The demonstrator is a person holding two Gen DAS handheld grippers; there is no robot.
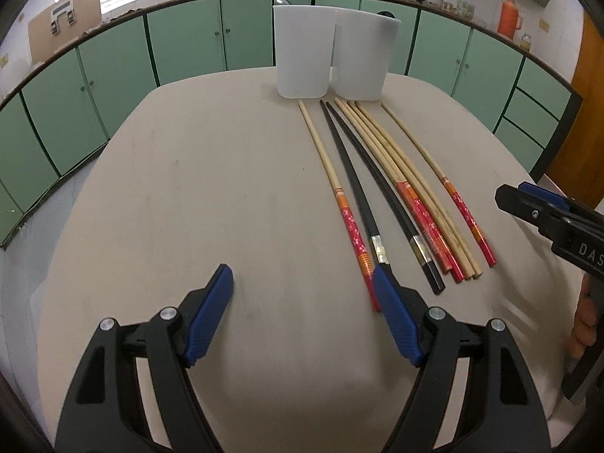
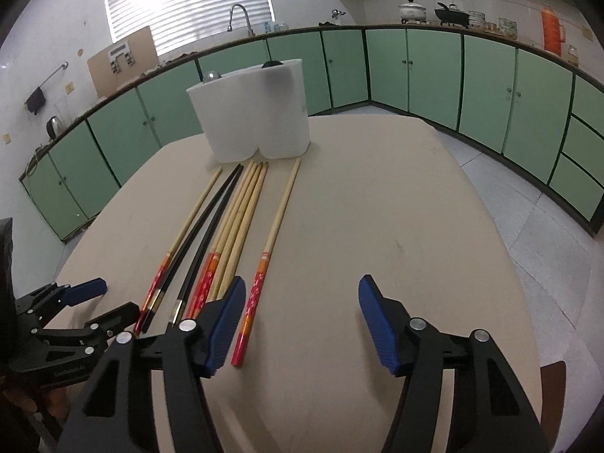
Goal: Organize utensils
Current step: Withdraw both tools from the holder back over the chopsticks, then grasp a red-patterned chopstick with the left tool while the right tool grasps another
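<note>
Altogether eight chopsticks: six bamboo, two black; two white holders.

- Your left gripper tilts downward over the table, its jaws spread wide with nothing between the blue pads.
- Your right gripper also tilts downward, its jaws apart and gripping nothing.
- In the left wrist view, your right gripper enters from the right edge, with fingers of your hand wrapped round its handle.
- In the right wrist view, your left gripper sits low at the left edge.
</note>
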